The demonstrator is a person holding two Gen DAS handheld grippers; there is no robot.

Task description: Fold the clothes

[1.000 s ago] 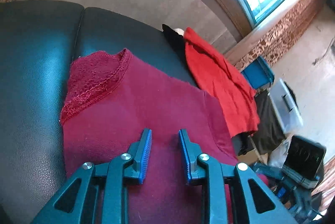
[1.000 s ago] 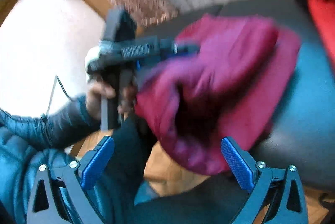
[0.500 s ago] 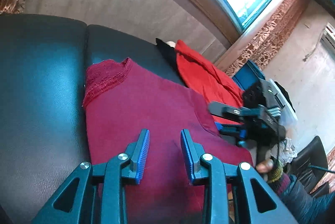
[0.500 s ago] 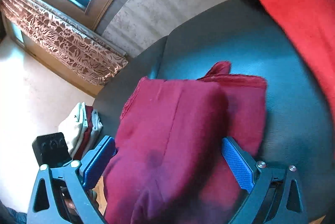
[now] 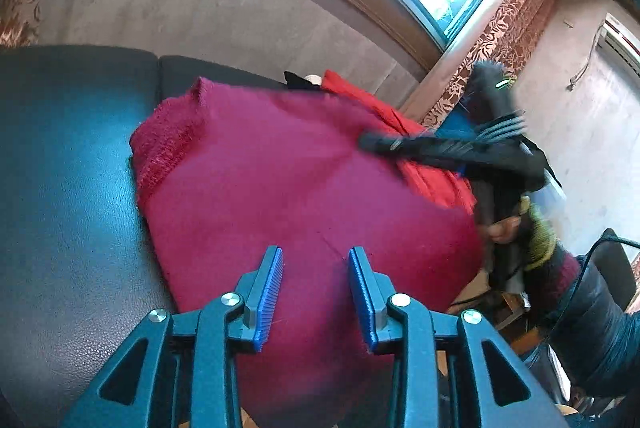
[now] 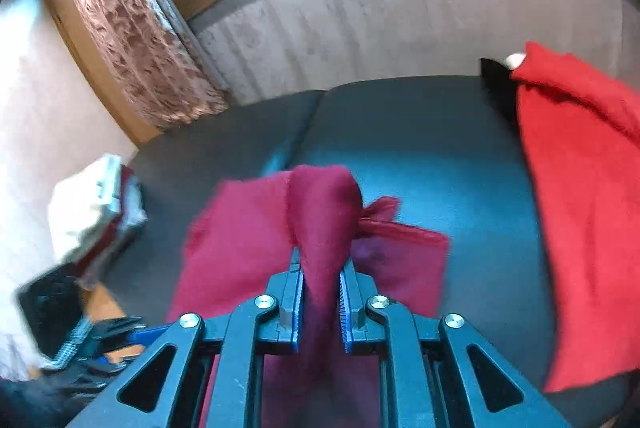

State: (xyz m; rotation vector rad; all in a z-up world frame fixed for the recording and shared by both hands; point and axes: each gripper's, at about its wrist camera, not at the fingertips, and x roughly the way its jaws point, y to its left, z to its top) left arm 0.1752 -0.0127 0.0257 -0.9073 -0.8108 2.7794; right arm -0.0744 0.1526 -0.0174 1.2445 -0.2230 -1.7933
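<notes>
A maroon garment (image 5: 280, 167) lies on a black leather couch (image 5: 60, 187), its knit collar at the far left. My left gripper (image 5: 314, 292) hovers over the near part, jaws apart, with no cloth visibly pinched between them. My right gripper (image 6: 320, 292) is shut on a raised fold of the maroon garment (image 6: 240, 240), which bunches up between the blue pads. In the left wrist view the right gripper (image 5: 400, 143) appears blurred at the garment's right edge, held by a hand (image 5: 504, 228). The garment's near edge is hidden under the grippers.
A bright red garment (image 6: 580, 187) drapes over the right side of the couch (image 6: 420, 147), with a black item (image 6: 492, 75) at its far end. A stack of folded clothes (image 6: 92, 203) sits at the left. A wall and window are behind the couch.
My right gripper went from wide open to shut on a fold of the maroon garment and has lifted it. The garment's right side has risen. My left gripper kept the same gap.
</notes>
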